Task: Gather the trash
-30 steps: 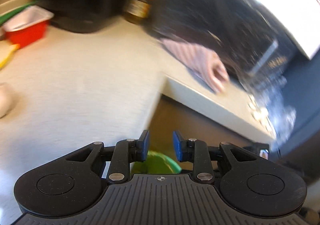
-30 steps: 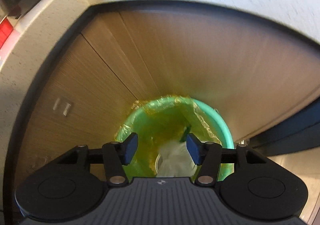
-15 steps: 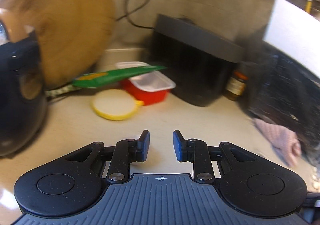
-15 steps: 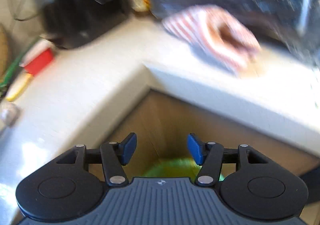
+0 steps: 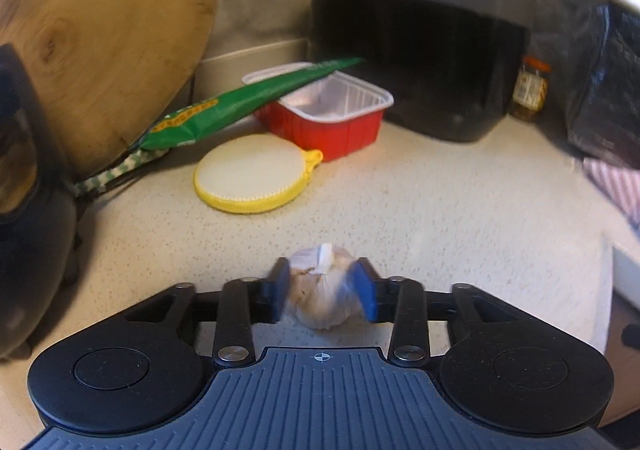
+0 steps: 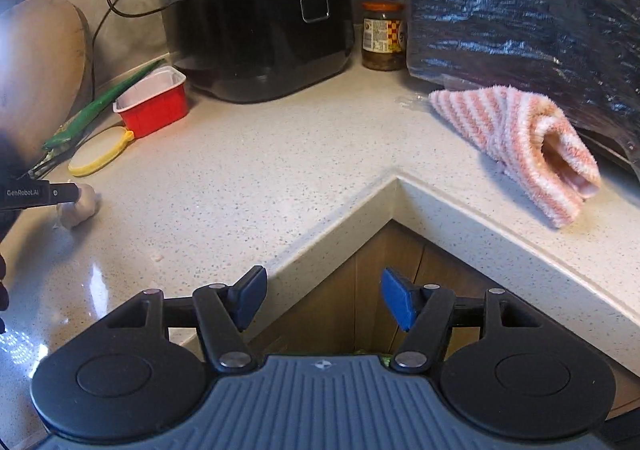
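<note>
Two grippers work the counter (image 6: 240,154). The left gripper (image 5: 323,288), jaws just widened, straddles the white wad (image 5: 320,292) lying on the counter, seemingly to pinch it next. The right gripper (image 6: 323,300) hangs open and empty over the corner edge, likely near the bin.

We see a black rice cooker (image 6: 256,22) at the back of the speckled worktop (image 6: 280,178), a labelled jar (image 6: 383,36) just beside it, a striped pink towel (image 6: 520,146) near the edge, and a round wooden board (image 5: 100,38) leaning upright.
</note>
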Tool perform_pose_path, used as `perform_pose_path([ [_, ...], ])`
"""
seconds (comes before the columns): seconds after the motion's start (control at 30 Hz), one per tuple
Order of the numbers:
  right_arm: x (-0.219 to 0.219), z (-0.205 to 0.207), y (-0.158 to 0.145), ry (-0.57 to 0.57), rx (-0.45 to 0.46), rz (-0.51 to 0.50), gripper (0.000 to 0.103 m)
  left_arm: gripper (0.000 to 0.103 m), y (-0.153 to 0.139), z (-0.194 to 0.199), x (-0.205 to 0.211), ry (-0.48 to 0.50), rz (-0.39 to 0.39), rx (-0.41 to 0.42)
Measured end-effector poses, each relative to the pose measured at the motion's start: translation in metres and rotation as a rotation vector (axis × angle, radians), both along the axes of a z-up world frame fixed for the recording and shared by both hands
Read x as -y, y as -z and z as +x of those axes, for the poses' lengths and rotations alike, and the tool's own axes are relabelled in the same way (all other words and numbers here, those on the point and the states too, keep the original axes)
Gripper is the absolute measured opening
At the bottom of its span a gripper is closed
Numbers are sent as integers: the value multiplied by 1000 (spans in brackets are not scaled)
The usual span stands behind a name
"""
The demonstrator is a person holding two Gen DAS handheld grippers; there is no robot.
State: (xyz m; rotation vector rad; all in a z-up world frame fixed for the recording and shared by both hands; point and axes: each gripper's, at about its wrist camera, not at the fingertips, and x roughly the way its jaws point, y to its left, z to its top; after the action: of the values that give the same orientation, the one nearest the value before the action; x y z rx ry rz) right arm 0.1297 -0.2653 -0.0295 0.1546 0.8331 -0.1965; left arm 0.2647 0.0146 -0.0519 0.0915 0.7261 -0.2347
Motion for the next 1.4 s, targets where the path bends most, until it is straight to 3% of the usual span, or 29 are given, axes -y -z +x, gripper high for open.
perform_pose_path([
  [0.2,4,12,11,-22,-4,29,64,56,4,5,0,3,12,-42],
  [0.37,-4,39,0,-119,46,40,64,50,-3,-11,-20,-16,-101,-73],
  [0.6,-50,129,-33,-371,138,99,69,50,-29,-61,-66,-94,-240,-41],
  [0.77,-117,212,-45,-591,176,26,73,50,-41,-93,-90,-187,-289,-14],
  [0.87,-155,257,-43,-685,150,39,73,50,-43,-112,-97,-223,-301,-10],
  [1.03,-211,299,-34,-825,233,-167,73,50,-39,-133,-108,-307,-304,-37],
  [1.2,-220,368,-9,-781,70,-94,73,50,-32,-145,-122,-391,-340,-54],
  [1.3,-210,371,-5,-749,38,-31,74,50,-30,-148,-128,-415,-353,-51],
  [1.4,-193,365,-3,-771,-73,120,73,50,-30,-149,-136,-428,-369,-43],
])
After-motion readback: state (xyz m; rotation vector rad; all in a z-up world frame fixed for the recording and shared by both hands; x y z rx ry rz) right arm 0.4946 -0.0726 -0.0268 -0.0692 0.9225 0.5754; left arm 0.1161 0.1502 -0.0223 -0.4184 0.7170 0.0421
